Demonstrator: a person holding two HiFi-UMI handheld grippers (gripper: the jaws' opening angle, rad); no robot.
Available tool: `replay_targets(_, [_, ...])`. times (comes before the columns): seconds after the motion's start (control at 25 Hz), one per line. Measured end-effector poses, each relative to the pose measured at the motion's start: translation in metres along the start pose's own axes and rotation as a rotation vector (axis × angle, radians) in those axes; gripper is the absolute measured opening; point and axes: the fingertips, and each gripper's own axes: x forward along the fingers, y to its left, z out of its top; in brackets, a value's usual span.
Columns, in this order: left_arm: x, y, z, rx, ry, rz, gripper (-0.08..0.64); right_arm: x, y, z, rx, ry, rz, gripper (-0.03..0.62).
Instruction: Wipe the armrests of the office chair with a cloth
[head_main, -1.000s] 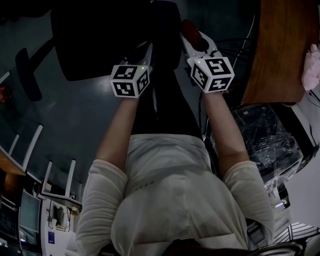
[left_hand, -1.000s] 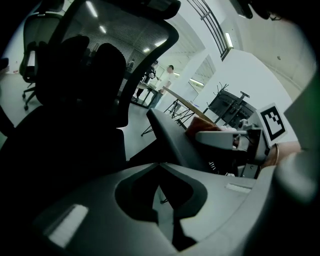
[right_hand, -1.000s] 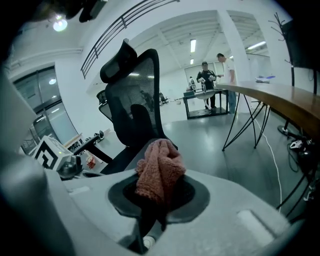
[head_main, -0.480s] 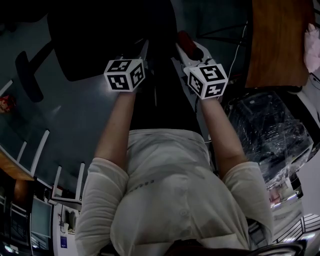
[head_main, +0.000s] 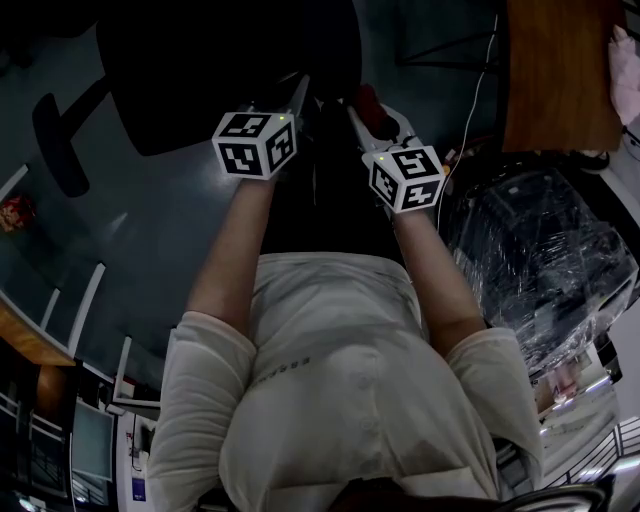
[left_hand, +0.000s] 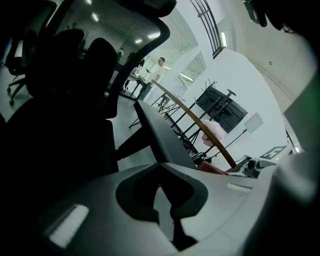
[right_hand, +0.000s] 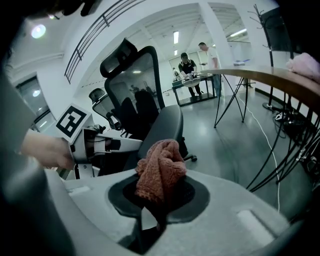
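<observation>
The black office chair (head_main: 200, 70) stands just ahead of me, and its near armrest (left_hand: 156, 134) runs forward right in front of my left gripper (left_hand: 159, 181). That gripper's jaws are together with nothing between them; in the head view it (head_main: 302, 88) points at the chair. My right gripper (right_hand: 151, 202) is shut on a bunched reddish-pink cloth (right_hand: 160, 167), which hangs just short of the same armrest (right_hand: 166, 125). From above the cloth (head_main: 368, 98) shows at the tip of the right gripper (head_main: 374, 112). The chair's mesh back and headrest (right_hand: 131, 75) rise behind.
A wooden table (head_main: 555, 70) stands to the right with a pink bundle (head_main: 628, 70) on it and cables below. A plastic-wrapped object (head_main: 540, 270) sits at my right side. Two people (right_hand: 192, 62) stand at a far desk. Grey floor (head_main: 150, 230) lies to the left.
The right gripper with the cloth has drawn back toward me and slightly left. The left gripper has shifted a little forward. Both stay by the chair's armrest.
</observation>
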Motion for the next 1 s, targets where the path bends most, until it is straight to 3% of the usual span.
replay_targets(0.36, [-0.003,-0.004,-0.001,-0.005,0.016,-0.060,0.014,0.017,0.036,-0.013,-0.007,0.044,0.062,0.049])
replay_targets(0.52, [-0.003,-0.004,-0.002,-0.013,0.014,-0.070,0.014,0.022,0.057,-0.027,-0.056,0.121,0.204,0.049])
replay_targets(0.6, [-0.002,-0.003,-0.001,-0.019,0.016,-0.073,0.014,0.022,0.057,-0.031,-0.051,0.151,0.234,0.049])
replay_targets(0.8, [0.001,-0.001,0.005,-0.026,0.010,-0.052,0.014,0.017,0.007,-0.029,0.090,0.197,0.131,0.049])
replay_targets(1.0, [0.007,0.005,0.033,-0.034,-0.049,-0.012,0.015,0.015,-0.026,-0.015,-0.061,0.270,0.072,0.054])
